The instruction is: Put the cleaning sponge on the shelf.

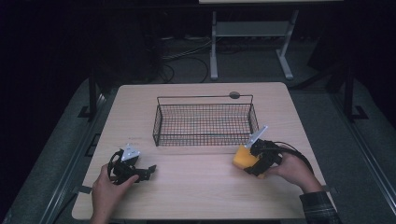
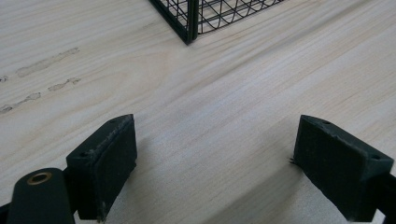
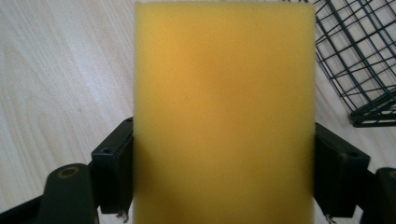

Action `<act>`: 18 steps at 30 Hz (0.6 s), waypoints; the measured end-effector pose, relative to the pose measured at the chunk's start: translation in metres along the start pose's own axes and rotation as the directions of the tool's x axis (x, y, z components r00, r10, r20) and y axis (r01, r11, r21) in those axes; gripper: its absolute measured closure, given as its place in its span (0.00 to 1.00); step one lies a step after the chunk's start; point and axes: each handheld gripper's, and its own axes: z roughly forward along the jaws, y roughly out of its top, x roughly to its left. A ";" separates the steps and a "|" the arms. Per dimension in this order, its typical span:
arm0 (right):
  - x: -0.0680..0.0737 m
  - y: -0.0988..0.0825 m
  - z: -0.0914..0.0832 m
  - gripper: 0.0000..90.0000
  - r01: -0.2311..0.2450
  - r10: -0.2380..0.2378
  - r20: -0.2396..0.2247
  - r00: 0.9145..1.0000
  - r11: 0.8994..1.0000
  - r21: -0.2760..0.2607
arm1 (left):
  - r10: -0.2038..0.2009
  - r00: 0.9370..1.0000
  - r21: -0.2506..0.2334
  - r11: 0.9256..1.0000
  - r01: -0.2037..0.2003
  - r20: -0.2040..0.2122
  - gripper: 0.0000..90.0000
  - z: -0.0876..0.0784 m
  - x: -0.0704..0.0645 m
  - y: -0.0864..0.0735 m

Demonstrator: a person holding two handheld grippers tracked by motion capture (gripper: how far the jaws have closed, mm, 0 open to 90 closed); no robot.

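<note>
Tabletop [image 1: 196, 186]: wire basket [image 1: 204, 122], yellow sponge [image 1: 244, 157].
Right tongs [image 1: 248, 161] clamped on sponge, probably basket-bound; left tongs [image 1: 145, 171] apart, idle, empty.

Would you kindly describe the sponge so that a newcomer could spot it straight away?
Start at the black wire basket mid-table. Just off its near right corner, the right gripper clamps a yellow sponge between its jaws. It is the only brightly coloured thing on the pale wooden table.

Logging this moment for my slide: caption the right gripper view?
Right gripper clamps a yellow sponge between its jaws above the wooden table, wire basket at right.
</note>
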 end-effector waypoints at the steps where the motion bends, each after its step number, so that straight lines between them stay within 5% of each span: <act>1: 0.000 0.000 -0.001 0.25 -0.001 0.001 0.001 1.000 1.000 -0.004 | 0.000 1.000 0.000 1.000 0.000 0.000 0.14 0.000 0.000 0.000; 18: -0.006 -0.004 -0.022 0.25 -0.025 0.025 0.006 1.000 0.999 -0.044 | 0.000 1.000 -0.001 1.000 0.000 0.001 0.14 0.000 0.000 0.000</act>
